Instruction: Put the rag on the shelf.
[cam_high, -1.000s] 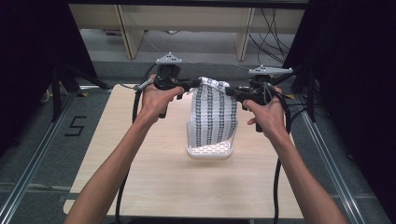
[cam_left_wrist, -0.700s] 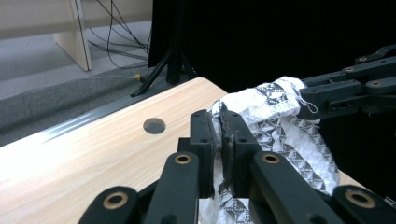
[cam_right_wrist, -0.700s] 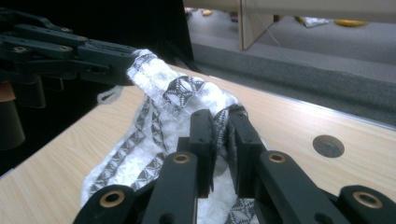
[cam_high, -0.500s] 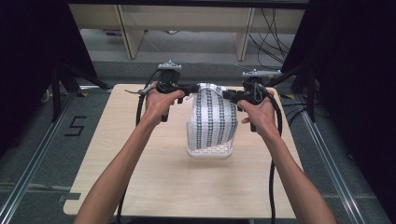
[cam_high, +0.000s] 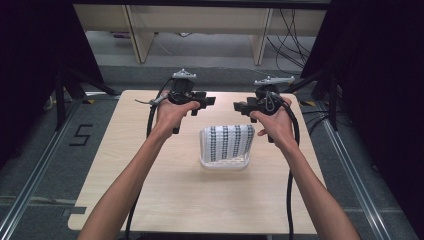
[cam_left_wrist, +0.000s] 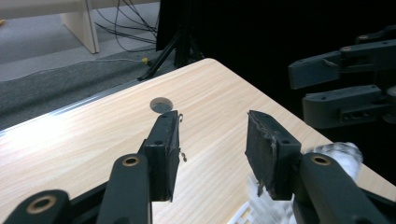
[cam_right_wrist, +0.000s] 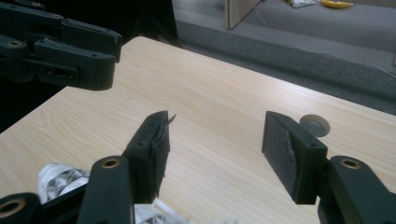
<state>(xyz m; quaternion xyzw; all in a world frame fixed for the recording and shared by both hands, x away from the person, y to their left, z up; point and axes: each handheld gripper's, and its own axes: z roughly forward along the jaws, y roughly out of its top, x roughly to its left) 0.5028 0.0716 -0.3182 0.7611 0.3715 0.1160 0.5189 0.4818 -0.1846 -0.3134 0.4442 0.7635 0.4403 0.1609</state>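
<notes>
A black-and-white patterned cloth (cam_high: 227, 142) lies folded over in a small white tray (cam_high: 225, 164) at the middle of the wooden table (cam_high: 150, 190). My left gripper (cam_high: 209, 100) and right gripper (cam_high: 240, 106) hover just behind it, jaws pointing at each other. Both sets of jaws have just been opening and nothing is between them. In the left gripper view my left gripper (cam_left_wrist: 212, 128) stands open over bare wood, with the cloth (cam_left_wrist: 338, 154) blurred at the lower right. In the right gripper view my right gripper (cam_right_wrist: 215, 126) is open, with the cloth (cam_right_wrist: 58, 179) at the lower left.
A round cable hole (cam_left_wrist: 161, 105) sits near the table's far edge. Grey floor, wooden furniture legs and loose cables lie beyond the table. Dark curtains and stands flank both sides. Bare tabletop spreads in front of the tray.
The cloth, held up stretched between both grippers before, has dropped into the tray. Both grippers have opened and sunk a little.
</notes>
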